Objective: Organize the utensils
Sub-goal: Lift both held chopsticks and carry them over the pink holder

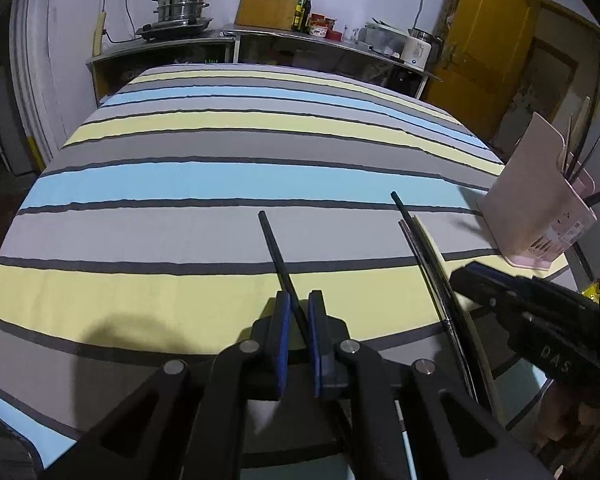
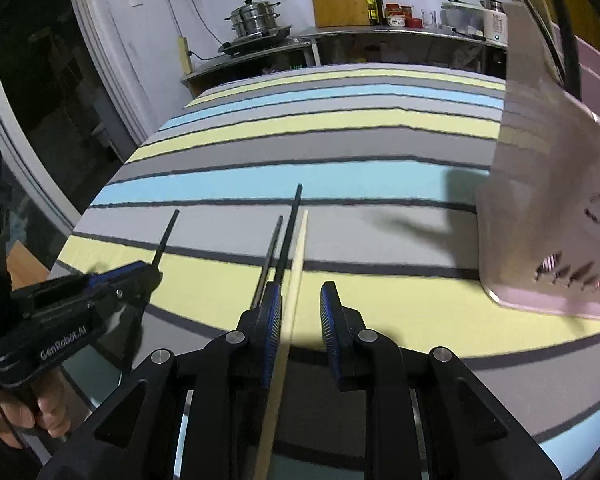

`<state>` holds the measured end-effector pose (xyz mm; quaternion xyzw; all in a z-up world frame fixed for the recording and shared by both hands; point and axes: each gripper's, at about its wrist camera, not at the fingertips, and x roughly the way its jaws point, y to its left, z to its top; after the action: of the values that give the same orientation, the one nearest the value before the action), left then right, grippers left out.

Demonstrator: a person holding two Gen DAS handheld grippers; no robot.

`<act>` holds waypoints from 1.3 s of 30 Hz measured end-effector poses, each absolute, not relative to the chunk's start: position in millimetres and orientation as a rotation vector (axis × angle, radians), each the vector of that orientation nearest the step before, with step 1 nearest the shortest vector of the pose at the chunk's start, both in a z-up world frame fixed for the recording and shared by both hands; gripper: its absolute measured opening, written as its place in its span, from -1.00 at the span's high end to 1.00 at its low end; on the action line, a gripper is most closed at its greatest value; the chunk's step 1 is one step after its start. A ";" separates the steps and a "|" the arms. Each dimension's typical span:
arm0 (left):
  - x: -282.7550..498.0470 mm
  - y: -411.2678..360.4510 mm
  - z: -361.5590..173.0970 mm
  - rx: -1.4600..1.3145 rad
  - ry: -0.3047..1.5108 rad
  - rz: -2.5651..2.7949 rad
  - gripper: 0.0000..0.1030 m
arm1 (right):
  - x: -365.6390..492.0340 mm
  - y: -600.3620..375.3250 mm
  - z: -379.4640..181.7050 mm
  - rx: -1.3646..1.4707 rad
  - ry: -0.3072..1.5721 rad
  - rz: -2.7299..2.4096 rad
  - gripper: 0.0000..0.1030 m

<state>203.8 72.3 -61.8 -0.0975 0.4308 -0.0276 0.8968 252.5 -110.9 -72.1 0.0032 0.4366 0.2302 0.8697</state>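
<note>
- Striped cloth (image 1: 220, 184) in grey, blue and yellow covers the table.
- Left gripper (image 1: 299, 312) is closed on one thin black chopstick (image 1: 274, 246), which slants forward over the cloth.
- Three loose chopsticks, two black and one pale wooden (image 2: 288, 256), lie beside it; the pale one runs between the right gripper's (image 2: 300, 304) parted fingers, untouched.
- Pink plastic utensil holder (image 2: 548, 216) stands to the right.

The near ends of the chopsticks (image 2: 283, 256) are cut off behind the right gripper (image 2: 300, 312). The pink holder (image 2: 548, 208) is smeared with blur and clipped by the frame edge, so its printed markings can't be read. Countertop jars (image 1: 320, 24) are too small to identify.
</note>
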 end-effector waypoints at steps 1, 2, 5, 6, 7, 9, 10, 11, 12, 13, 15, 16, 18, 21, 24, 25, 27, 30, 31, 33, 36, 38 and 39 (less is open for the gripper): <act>204.2 73.4 -61.8 -0.205 0.892 -0.058 0.79 | 253.6 -109.9 -70.2 0.007 0.904 0.485 0.58; 204.7 74.1 -62.0 -0.210 0.890 -0.060 0.79 | 255.3 -109.0 -69.1 0.007 0.901 0.489 0.58; 206.6 75.9 -62.2 -0.222 0.886 -0.062 0.79 | 260.5 -103.9 -68.1 0.001 0.895 0.510 0.60; 207.1 76.1 -62.2 -0.223 0.885 -0.062 0.79 | 262.5 -101.7 -68.6 -0.002 0.896 0.512 0.70; 207.5 76.3 -62.3 -0.224 0.884 -0.062 0.79 | 264.6 -99.1 -68.3 -0.004 0.898 0.514 0.74; 207.9 76.8 -62.5 -0.225 0.882 -0.063 0.79 | 267.4 -95.6 -70.0 -0.004 0.906 0.520 0.79; 208.0 76.8 -62.6 -0.224 0.881 -0.063 0.79 | 269.0 -94.3 -71.3 -0.004 0.908 0.524 0.80; 208.1 76.7 -62.7 -0.224 0.880 -0.063 0.79 | 270.4 -93.2 -72.3 -0.005 0.909 0.526 0.81; 208.4 76.7 -62.7 -0.224 0.879 -0.063 0.79 | 271.0 -92.4 -72.3 -0.006 0.909 0.526 0.82; 208.5 76.9 -62.8 -0.226 0.878 -0.064 0.79 | 272.0 -91.9 -72.4 -0.004 0.909 0.529 0.82; 208.1 76.8 -62.8 -0.228 0.876 -0.064 0.79 | 273.3 -90.8 -72.8 -0.007 0.913 0.534 0.85; 208.3 76.7 -62.9 -0.229 0.876 -0.064 0.79 | 273.6 -90.2 -73.2 -0.012 0.917 0.535 0.85; 208.1 76.8 -62.9 -0.230 0.876 -0.063 0.79 | 272.2 -92.1 -74.1 -0.033 0.924 0.520 0.85; 208.6 77.0 -62.9 -0.235 0.877 -0.062 0.79 | 272.3 -95.9 -76.1 -0.028 0.941 0.512 0.85; 210.2 76.5 -62.4 -0.236 0.885 -0.053 0.79 | 270.2 -93.6 -74.6 -0.057 0.951 0.499 0.85; 210.4 75.8 -62.3 -0.234 0.889 -0.050 0.79 | 269.7 -91.6 -74.2 -0.071 0.951 0.493 0.85; 212.2 75.0 -61.9 -0.228 0.897 -0.048 0.78 | 269.4 -88.1 -73.8 -0.097 0.956 0.479 0.85; 215.7 72.0 -61.4 -0.201 0.906 -0.041 0.78 | 270.8 -84.0 -73.8 -0.119 0.957 0.469 0.85; 216.4 71.0 -61.4 -0.192 0.907 -0.039 0.78 | 271.4 -81.4 -73.7 -0.122 0.957 0.466 0.85; 217.2 70.2 -61.2 -0.180 0.909 -0.038 0.78 | 272.4 -79.9 -73.6 -0.123 0.958 0.462 0.86; 217.9 73.6 -60.6 -0.200 0.920 -0.040 0.82 | 274.5 -84.2 -72.9 -0.072 0.973 0.483 0.88; 218.4 79.2 -59.8 -0.241 0.928 -0.047 0.84 | 272.3 -87.2 -69.3 -0.050 0.966 0.495 0.88; 217.6 81.1 -58.4 -0.249 0.924 -0.047 0.85 | 270.1 -88.7 -66.2 -0.048 0.956 0.497 0.88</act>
<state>217.6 81.1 -58.4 -0.1197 0.4447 -0.0226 0.8873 270.1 -88.7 -66.2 -0.0228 0.4553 0.2366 0.8580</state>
